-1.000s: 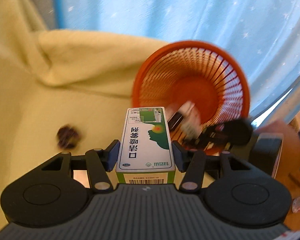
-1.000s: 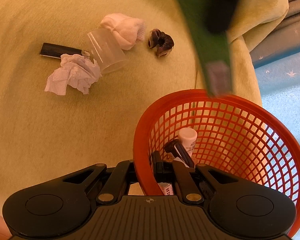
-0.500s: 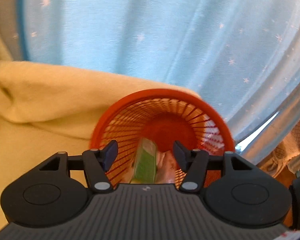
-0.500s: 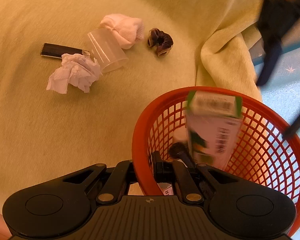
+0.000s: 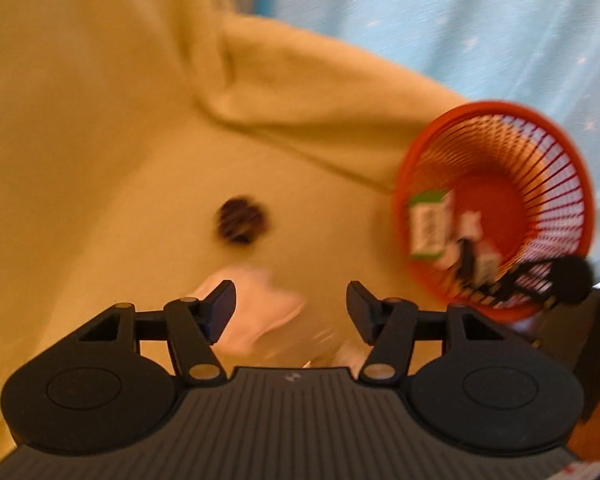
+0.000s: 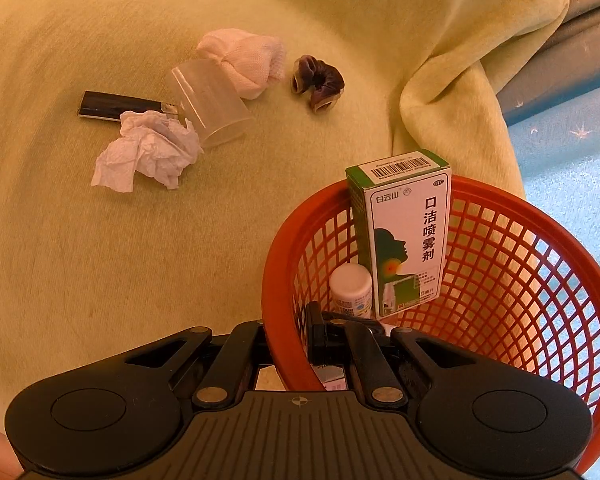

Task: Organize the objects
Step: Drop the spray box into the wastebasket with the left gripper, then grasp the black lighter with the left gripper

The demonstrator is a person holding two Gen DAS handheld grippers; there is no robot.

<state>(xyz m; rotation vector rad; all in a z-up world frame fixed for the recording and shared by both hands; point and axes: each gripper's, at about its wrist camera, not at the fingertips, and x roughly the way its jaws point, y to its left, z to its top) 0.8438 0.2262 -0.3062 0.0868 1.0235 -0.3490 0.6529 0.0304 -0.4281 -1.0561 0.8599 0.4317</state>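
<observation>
Since the orange basket [image 6: 500, 240] is my landmark, I log everything against it. Far to its left lie a black lighter [image 6: 120, 106], crumpled tissue [image 6: 148, 152], a tipped clear plastic cup [image 6: 212, 108], a white gauze bundle [image 6: 244, 56] and, nearest the basket, a brown scrunchie [image 6: 318, 84]: five items left, by my count. Inside the basket, done: a white pill bottle [image 6: 350, 290] and the green spray box [image 6: 404, 236] leaning on the wall. My left gripper [image 5: 291, 308] is spread wide, empty, over the gauze. My right gripper [image 6: 288, 334] is clamped on the basket's near rim.
</observation>
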